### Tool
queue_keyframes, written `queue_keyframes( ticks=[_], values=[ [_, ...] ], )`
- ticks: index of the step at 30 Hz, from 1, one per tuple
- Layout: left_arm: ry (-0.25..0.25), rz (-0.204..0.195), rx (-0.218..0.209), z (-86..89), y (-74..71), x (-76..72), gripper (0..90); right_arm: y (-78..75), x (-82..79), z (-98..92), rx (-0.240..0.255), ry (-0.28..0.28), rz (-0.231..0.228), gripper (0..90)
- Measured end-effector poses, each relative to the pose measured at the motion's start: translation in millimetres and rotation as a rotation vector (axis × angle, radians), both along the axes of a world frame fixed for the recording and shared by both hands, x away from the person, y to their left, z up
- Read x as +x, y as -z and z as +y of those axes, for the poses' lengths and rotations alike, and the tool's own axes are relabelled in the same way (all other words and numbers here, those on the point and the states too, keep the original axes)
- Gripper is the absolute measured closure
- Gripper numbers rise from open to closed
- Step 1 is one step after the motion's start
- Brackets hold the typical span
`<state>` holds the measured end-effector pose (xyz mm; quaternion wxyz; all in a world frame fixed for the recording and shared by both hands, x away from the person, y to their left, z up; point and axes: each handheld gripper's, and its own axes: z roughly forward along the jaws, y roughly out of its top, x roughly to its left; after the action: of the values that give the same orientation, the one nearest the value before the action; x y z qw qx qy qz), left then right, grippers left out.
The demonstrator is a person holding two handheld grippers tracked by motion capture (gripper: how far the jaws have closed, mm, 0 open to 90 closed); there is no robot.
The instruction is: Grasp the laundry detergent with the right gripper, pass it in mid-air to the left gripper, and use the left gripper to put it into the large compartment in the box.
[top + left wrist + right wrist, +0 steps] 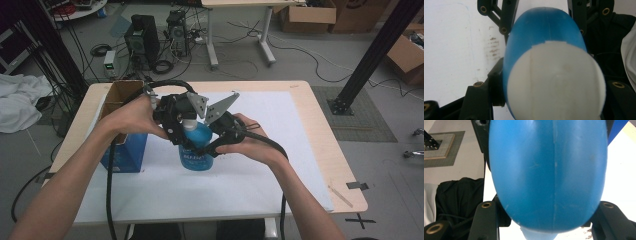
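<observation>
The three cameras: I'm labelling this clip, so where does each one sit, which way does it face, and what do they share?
High view: above the person's side, looking forward and down at the table; both forearms, left claw and right claw.
Left gripper view: on the left claw, facing the bottle's white cap.
Right gripper view: on the right claw, facing the bottle's body.
Shared: the blue bottle.

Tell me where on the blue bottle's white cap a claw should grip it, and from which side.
Grip the white cap across its rounded sides, coming from above: the blue bottle stands upright on the white sheet, cap uppermost. The left claw is shut on the cap that way, while the right claw clamps the body from the side, probably steadying it.
</observation>
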<state>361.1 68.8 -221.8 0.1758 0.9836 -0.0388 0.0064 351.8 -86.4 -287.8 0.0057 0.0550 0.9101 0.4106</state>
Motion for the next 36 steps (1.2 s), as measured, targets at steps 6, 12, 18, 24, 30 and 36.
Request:
queue_keyframes(
  ticks=[6, 12, 18, 24, 30, 36],
  values=[
    [-0.004, 0.003, 0.007, -0.8, 0.9, -0.5, 38.3, 0.7, -0.1, -0.5, 0.001, -0.002, 0.0, 44.9],
    [-0.007, 0.004, 0.01, -1.5, 2.6, -1.3, 38.3, 3.7, -0.8, -0.5, 0.004, -0.001, -0.003, 44.7],
    [-0.002, -0.007, 0.015, -2.3, 3.4, -2.4, 38.4, 5.1, -1.3, 0.3, 0.003, -0.002, -0.004, 44.4],
    [-0.006, -0.012, 0.009, -2.0, 3.0, -4.1, 38.4, 5.6, -1.7, 0.4, 0.009, 0.0, -0.012, 44.1],
    [-0.003, -0.013, 0.006, -1.0, 2.4, -4.5, 38.4, 5.3, -2.5, 0.4, 0.013, -0.006, -0.014, 43.7],
    [-0.001, -0.015, 0.01, -1.0, 3.0, -6.1, 38.4, 5.4, -3.1, 0.9, 0.016, -0.009, -0.011, 43.6]
  ],
)
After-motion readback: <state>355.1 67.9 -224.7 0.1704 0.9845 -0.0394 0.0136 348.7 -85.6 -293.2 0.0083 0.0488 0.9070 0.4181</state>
